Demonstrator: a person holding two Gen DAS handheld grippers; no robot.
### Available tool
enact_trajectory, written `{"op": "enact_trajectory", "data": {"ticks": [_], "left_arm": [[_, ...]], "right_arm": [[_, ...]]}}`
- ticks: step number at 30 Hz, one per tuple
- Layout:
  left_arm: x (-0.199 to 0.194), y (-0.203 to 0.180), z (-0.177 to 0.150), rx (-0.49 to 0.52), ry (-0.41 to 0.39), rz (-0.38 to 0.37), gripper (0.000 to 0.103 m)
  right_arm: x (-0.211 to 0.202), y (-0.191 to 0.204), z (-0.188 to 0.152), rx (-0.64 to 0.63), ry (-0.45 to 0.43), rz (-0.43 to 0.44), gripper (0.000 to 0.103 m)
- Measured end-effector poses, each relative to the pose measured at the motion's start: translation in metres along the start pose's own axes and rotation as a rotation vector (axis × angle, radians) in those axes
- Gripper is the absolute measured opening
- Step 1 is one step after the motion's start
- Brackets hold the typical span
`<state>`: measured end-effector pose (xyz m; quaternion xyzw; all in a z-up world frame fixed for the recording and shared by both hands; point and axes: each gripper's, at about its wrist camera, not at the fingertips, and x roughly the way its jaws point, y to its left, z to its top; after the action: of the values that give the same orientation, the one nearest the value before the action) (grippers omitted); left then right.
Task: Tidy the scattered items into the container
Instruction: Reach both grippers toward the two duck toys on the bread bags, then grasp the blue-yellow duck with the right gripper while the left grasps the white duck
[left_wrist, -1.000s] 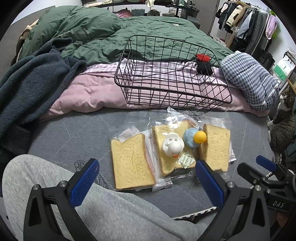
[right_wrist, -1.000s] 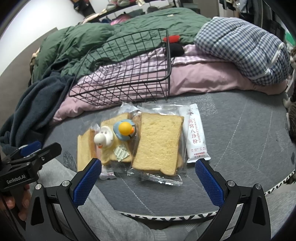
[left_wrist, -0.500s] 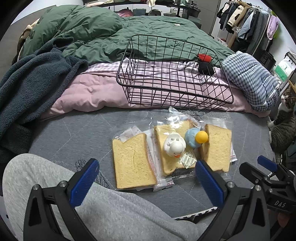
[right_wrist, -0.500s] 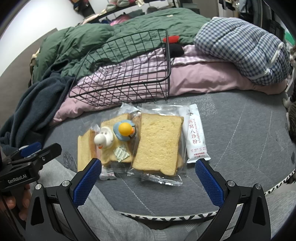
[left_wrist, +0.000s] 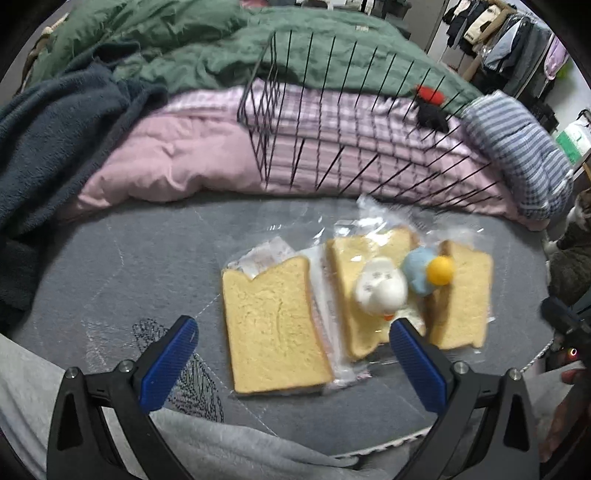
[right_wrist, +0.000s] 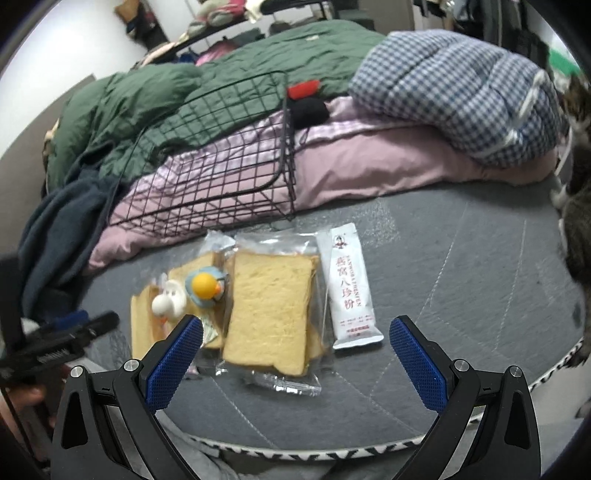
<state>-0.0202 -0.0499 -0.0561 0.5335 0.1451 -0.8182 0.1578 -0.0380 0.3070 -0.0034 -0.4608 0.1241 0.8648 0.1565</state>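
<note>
A black wire basket (left_wrist: 354, 147) (right_wrist: 221, 177) stands on the pink quilt behind the grey mat. In front of it lie wrapped bread slices: left (left_wrist: 269, 325), middle (left_wrist: 354, 258), right (left_wrist: 465, 295) (right_wrist: 269, 314). A white duck toy (left_wrist: 380, 288) (right_wrist: 168, 301) and a blue duck toy with a yellow face (left_wrist: 428, 273) (right_wrist: 205, 286) sit on the middle slice. A white sachet (right_wrist: 349, 291) lies right of the bread. My left gripper (left_wrist: 291, 354) is open, low over the left slice. My right gripper (right_wrist: 295, 354) is open over the right slice.
Green duvet (left_wrist: 184, 44), dark blue blanket (left_wrist: 48, 140) and checked pillow (right_wrist: 461, 96) surround the basket. A black and red item (right_wrist: 306, 103) rests by the basket's corner. A cat (left_wrist: 572, 251) sits at the mat's right edge. My grey-trousered leg (left_wrist: 184, 443) is below.
Both grippers have moved forward and down toward the bread; the items now look larger and closer. Both stay open.
</note>
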Motion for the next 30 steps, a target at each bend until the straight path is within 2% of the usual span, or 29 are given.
{"op": "enact_trajectory", "data": {"ticks": [4, 7, 11, 15, 17, 19, 22, 24, 26, 30], "left_arm": [[0.015, 0.006, -0.002, -0.046, 0.0, -0.057, 0.102], [0.015, -0.001, 0.0, -0.029, -0.018, -0.069, 0.102], [0.011, 0.009, 0.001, -0.047, -0.047, -0.017, 0.102], [0.015, 0.036, 0.003, -0.096, -0.038, 0.03, 0.102], [0.018, 0.047, 0.002, -0.112, -0.03, 0.051, 0.102], [0.02, 0.053, 0.001, -0.124, -0.022, 0.049, 0.102], [0.023, 0.055, 0.001, -0.126, -0.025, 0.067, 0.102], [0.024, 0.057, 0.001, -0.124, -0.024, 0.068, 0.102], [0.024, 0.058, 0.001, -0.13, -0.024, 0.063, 0.102], [0.021, 0.054, 0.0, -0.135, -0.028, 0.041, 0.102]], "right_arm": [[0.015, 0.008, 0.005, -0.047, -0.016, 0.019, 0.103], [0.024, 0.024, 0.008, -0.103, -0.033, 0.088, 0.102], [0.037, 0.058, 0.007, -0.245, -0.044, 0.135, 0.092], [0.069, 0.083, 0.001, -0.33, 0.031, 0.149, 0.074], [0.085, 0.094, -0.001, -0.352, 0.059, 0.146, 0.07], [0.096, 0.103, -0.001, -0.356, 0.04, 0.105, 0.068], [0.105, 0.112, 0.001, -0.392, 0.04, 0.089, 0.064], [0.112, 0.116, 0.002, -0.404, 0.052, 0.07, 0.054], [0.115, 0.113, 0.003, -0.386, 0.059, 0.081, 0.051], [0.112, 0.111, 0.005, -0.386, 0.05, 0.088, 0.05]]}}
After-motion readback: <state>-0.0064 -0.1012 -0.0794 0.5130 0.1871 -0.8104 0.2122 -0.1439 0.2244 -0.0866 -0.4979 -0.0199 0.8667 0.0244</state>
